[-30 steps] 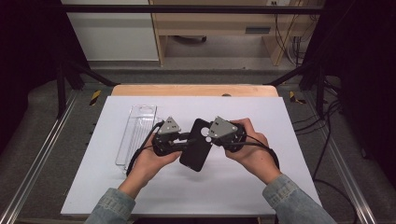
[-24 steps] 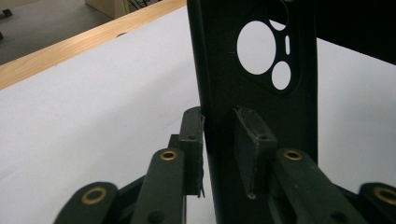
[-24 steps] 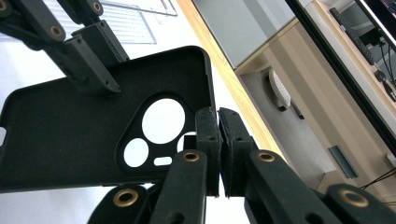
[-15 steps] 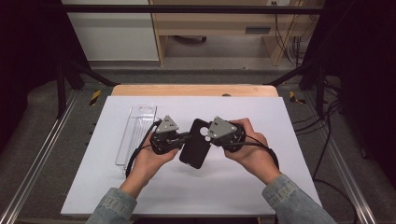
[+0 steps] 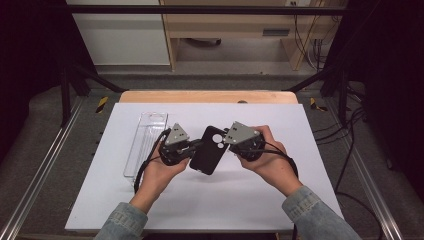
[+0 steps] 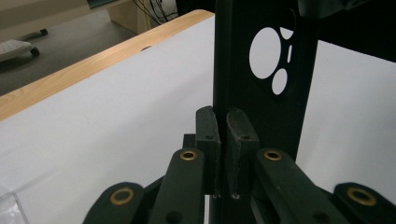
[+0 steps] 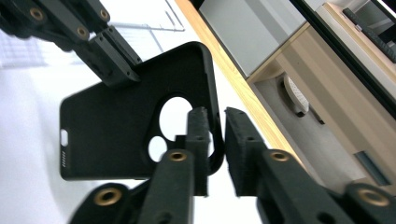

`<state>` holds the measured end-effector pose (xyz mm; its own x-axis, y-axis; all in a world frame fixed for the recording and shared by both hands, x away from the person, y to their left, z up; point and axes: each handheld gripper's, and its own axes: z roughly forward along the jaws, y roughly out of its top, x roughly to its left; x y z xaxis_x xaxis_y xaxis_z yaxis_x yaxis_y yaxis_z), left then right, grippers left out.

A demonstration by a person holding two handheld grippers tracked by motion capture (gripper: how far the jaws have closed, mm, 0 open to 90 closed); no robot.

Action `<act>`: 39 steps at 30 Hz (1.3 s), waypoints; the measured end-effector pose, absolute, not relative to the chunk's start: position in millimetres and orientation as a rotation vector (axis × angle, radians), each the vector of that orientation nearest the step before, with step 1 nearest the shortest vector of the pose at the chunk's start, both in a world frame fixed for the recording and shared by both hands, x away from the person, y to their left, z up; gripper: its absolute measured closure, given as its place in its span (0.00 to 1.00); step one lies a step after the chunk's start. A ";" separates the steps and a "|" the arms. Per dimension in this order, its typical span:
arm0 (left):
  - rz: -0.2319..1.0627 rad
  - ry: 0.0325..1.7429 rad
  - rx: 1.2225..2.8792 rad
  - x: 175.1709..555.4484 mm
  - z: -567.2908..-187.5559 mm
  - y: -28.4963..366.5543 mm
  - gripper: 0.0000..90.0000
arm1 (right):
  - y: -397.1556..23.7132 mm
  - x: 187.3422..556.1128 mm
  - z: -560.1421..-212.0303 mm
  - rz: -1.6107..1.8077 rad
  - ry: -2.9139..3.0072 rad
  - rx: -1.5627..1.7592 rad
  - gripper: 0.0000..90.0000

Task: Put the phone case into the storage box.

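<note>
A black phone case (image 5: 207, 152) with round camera cutouts hangs just above the white mat, held between both grippers. My left gripper (image 5: 196, 146) is shut on its left long edge; in the left gripper view the jaws (image 6: 223, 123) pinch the thin wall of the case (image 6: 261, 93), which stands edge-on. My right gripper (image 5: 229, 137) grips the upper right corner. In the right gripper view its jaws (image 7: 215, 121) close over the rim beside the cutouts of the case (image 7: 116, 126), and the left gripper (image 7: 116, 65) clamps the opposite edge.
A clear plastic box (image 5: 145, 140) lies on the white mat (image 5: 250, 200) just left of the left hand. The wooden table edge (image 5: 200, 96) runs along the far side. Metal rails flank the table, and cables hang at the right.
Both hands and the case have crept slightly away from me. The grips look the same.
</note>
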<state>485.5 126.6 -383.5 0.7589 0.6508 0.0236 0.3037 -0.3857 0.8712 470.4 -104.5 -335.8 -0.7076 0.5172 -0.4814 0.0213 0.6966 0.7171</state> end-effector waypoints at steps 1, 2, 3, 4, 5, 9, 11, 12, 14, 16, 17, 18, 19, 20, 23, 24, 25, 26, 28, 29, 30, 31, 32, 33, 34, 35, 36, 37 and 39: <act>0.461 0.723 1.987 485.7 -383.4 126.9 0.94 | -105.4 469.8 -335.5 0.936 2.210 0.420 0.82; 0.467 0.726 1.985 485.9 -383.4 127.3 0.94 | -106.5 469.2 -335.2 0.952 2.202 0.430 0.77; 0.472 0.727 1.984 486.0 -383.3 127.7 0.94 | -107.7 468.5 -334.9 0.965 2.193 0.443 0.71; 0.479 0.725 1.984 486.0 -383.2 128.2 0.94 | -108.7 468.0 -334.6 0.974 2.189 0.454 0.68; 0.491 0.724 1.982 485.8 -383.1 128.8 0.94 | -110.5 466.9 -334.4 0.994 2.179 0.474 0.63; 0.511 0.729 1.959 485.1 -383.5 131.2 0.94 | -116.9 464.4 -335.2 1.051 2.152 0.534 0.42; 0.526 0.731 1.946 484.1 -384.0 133.1 0.94 | -119.3 463.9 -337.0 1.072 2.133 0.557 0.31; 0.530 0.731 1.938 483.6 -384.1 134.0 0.94 | -121.5 463.8 -338.9 1.085 2.122 0.567 0.28; 0.537 0.735 1.937 482.8 -383.8 135.2 0.94 | -124.8 464.2 -341.0 1.100 2.105 0.596 0.22; 0.542 0.739 1.931 482.1 -382.3 136.9 0.94 | -129.5 464.4 -343.5 1.128 2.072 0.638 0.17; 0.543 0.741 1.927 481.9 -381.6 137.3 0.94 | -132.5 464.8 -344.3 1.135 2.064 0.660 0.17; 0.547 0.744 1.920 481.6 -380.2 138.3 0.94 | -134.6 464.9 -344.5 1.143 2.060 0.671 0.16; 0.547 0.746 1.913 481.4 -379.1 139.0 0.94 | -138.0 464.9 -344.7 1.157 2.050 0.693 0.15; 0.549 0.745 1.909 481.2 -377.7 139.7 0.94 | -140.4 464.8 -344.7 1.166 2.045 0.701 0.14; 0.549 0.743 1.894 480.0 -373.5 141.2 0.94 | -145.9 462.3 -345.4 1.175 2.027 0.661 0.13; 0.554 0.739 1.888 479.5 -371.4 141.8 0.94 | -147.7 461.6 -345.7 1.181 2.027 0.670 0.12; 0.554 0.736 1.884 479.3 -369.7 142.5 0.94 | -152.8 460.5 -346.8 1.209 2.012 0.691 0.10; 0.556 0.734 1.882 479.4 -368.5 143.1 0.94 | -152.8 460.5 -346.8 1.209 2.012 0.691 0.10; 0.559 0.734 1.876 479.5 -365.1 145.4 0.94 | -156.7 460.1 -348.0 1.231 1.995 0.717 0.09; 0.560 0.734 1.871 479.6 -363.5 146.7 0.94 | -158.7 459.9 -349.2 1.245 1.984 0.734 0.09; 0.563 0.735 1.866 479.7 -361.2 148.8 0.94 | -160.3 459.4 -350.7 1.249 1.970 0.746 0.09; 0.566 0.736 1.860 479.8 -359.5 150.9 0.94 | -162.5 458.6 -352.4 1.257 1.960 0.749 0.09; 0.569 0.736 1.855 479.8 -357.6 153.0 0.94 | -165.9 456.4 -355.5 1.277 1.953 0.753 0.08; 0.573 0.737 1.853 479.9 -356.2 154.8 0.94 | -165.9 456.4 -355.5 1.277 1.953 0.753 0.08; 0.581 0.739 1.845 480.1 -353.4 158.6 0.94 | -167.2 455.5 -356.6 1.278 1.950 0.759 0.08; 0.584 0.741 1.839 480.2 -351.9 160.6 0.94 | -169.2 453.7 -358.9 1.279 1.944 0.771 0.08; 0.586 0.745 1.828 480.4 -350.0 163.4 0.94 | -170.1 452.8 -360.1 1.277 1.942 0.776 0.08; 0.589 0.747 1.821 480.8 -347.9 166.6 0.94 | -171.5 451.7 -361.7 1.275 1.938 0.787 0.08; 0.589 0.751 1.804 481.7 -344.3 172.3 0.94 | -174.3 450.0 -364.9 1.277 1.927 0.816 0.08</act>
<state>481.7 172.3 -344.3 0.6825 0.7297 0.0425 0.2152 -0.2561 0.9424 450.0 -174.3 -364.9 -0.5748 0.7951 -0.1936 0.1316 0.3233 0.9371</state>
